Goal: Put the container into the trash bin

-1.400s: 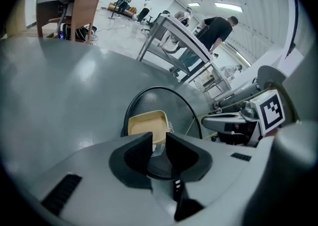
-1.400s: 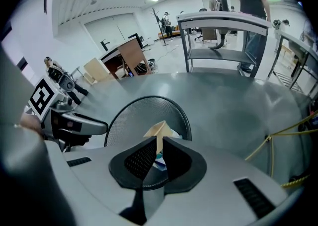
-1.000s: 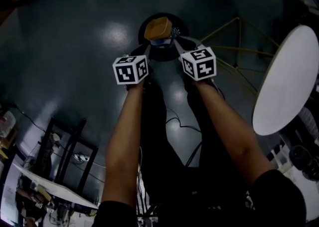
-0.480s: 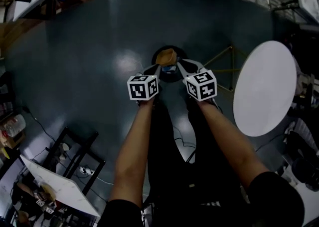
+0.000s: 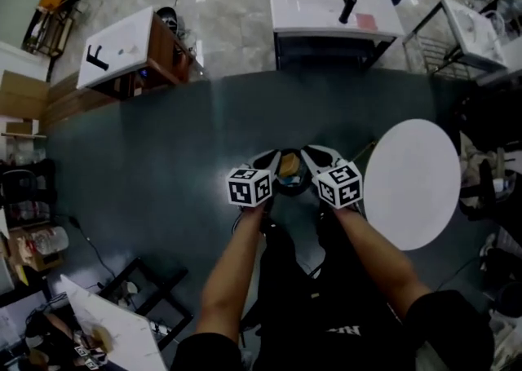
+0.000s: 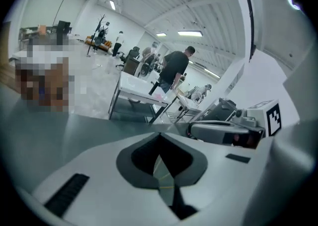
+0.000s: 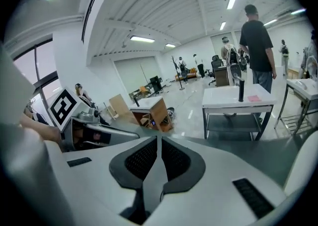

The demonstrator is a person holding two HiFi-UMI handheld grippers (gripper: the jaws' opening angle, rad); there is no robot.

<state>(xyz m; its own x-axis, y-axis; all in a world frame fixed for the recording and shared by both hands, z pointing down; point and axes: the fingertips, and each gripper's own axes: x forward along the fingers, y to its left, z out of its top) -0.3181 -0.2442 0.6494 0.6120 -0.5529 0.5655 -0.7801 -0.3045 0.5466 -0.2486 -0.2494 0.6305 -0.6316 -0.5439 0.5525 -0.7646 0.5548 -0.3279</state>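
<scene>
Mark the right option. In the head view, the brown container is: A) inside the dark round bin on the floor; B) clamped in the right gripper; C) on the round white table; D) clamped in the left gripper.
A: the brown container lies inside the dark round bin on the floor, while the left gripper and right gripper are shut and empty.

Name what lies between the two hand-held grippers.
Head view: the container, in the bin on the floor, shows between the left hand-held gripper and right hand-held gripper.
</scene>
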